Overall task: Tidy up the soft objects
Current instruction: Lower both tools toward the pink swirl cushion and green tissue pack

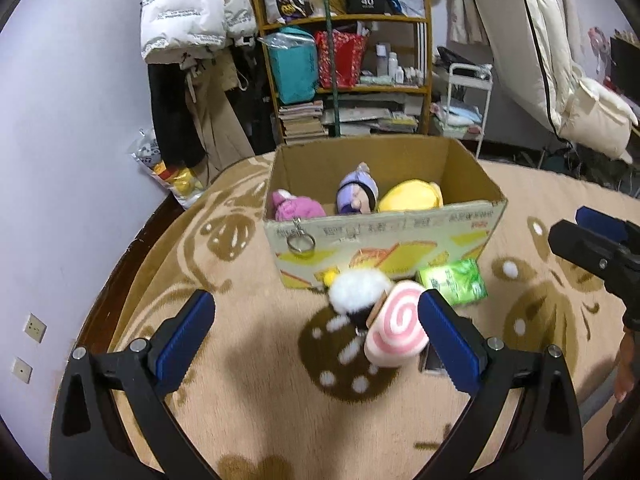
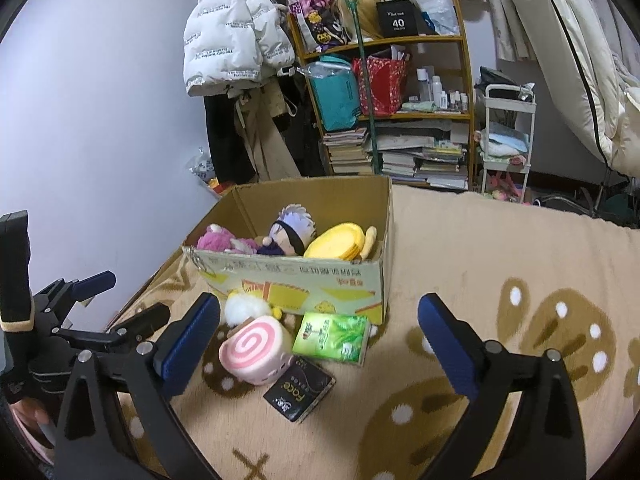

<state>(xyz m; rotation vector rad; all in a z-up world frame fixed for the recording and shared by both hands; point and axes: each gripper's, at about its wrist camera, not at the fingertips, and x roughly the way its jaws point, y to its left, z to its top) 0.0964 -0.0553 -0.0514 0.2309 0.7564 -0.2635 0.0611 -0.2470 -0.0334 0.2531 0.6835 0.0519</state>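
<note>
Where the tan patterned blanket point(image 2: 500, 240) spreads in front of the cardboard box point(image 2: 296, 280), a pink swirl plush roll point(image 2: 254, 350) lies on its side, its white-and-pink spiral end face turned up and toward the cameras. Its short cylinder axis runs roughly from the box front out toward the grippers. A white fluffy pompom toy point(image 1: 358, 290) touches the roll on the box side, with a dark part beneath it that is hard to make out. Just beside the roll lie a green tissue pack point(image 2: 331, 336), its long edge along the box front, and a black packet point(image 2: 299, 392); in the left wrist view only a sliver of that packet shows behind the blue finger pad. Inside the box sit a pink plush point(image 2: 226, 240), a purple-haired doll point(image 2: 288, 232) and a yellow plush point(image 2: 340, 246), their lower parts hidden by the box wall. A metal ring point(image 1: 300, 242) hangs over the front rim.

The left gripper point(image 1: 316, 332) has its jaws spread wide, empty, with the roll just inside its right pad. The right gripper point(image 2: 320, 344) is likewise wide apart and grasps nothing.
</note>
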